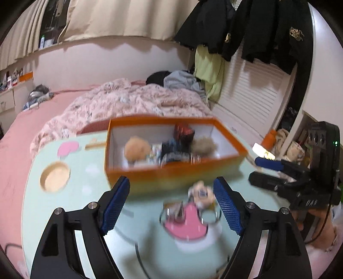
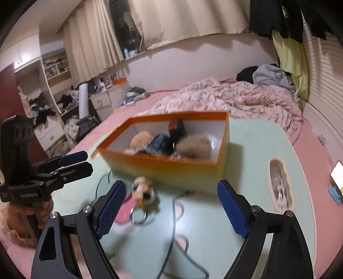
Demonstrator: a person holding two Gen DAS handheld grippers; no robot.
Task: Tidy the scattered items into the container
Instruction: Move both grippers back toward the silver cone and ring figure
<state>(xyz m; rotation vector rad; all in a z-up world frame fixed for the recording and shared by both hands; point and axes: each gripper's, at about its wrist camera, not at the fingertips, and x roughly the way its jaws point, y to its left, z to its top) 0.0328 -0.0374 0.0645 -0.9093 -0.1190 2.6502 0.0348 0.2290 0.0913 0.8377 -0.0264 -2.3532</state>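
Hovering open — both grippers (image 1: 171, 203) (image 2: 171, 206) — near the orange box (image 1: 171, 173).

My mint-green table (image 1: 64, 214) sits on the pink bed (image 1: 19, 133), and the crumpled floral quilt (image 1: 133, 100) is bunched up past its far edge. There's a round cutout (image 1: 55, 176) near the table's left edge and an oval one (image 2: 280, 182) near its right edge. A grey hoodie (image 1: 182, 82) and something black (image 1: 157, 77) are piled at the head of the bed. Dark jackets (image 1: 268, 32) and a yellow-green top (image 1: 209, 68) hang by the white slatted door (image 1: 253, 92). Beige curtains (image 2: 193, 17) run along the back wall. Shelves (image 2: 55, 68) over at the left are a mess, with a white roll (image 2: 83, 100) standing nearby. A lit phone (image 2: 337, 178) sits off the table's right edge.
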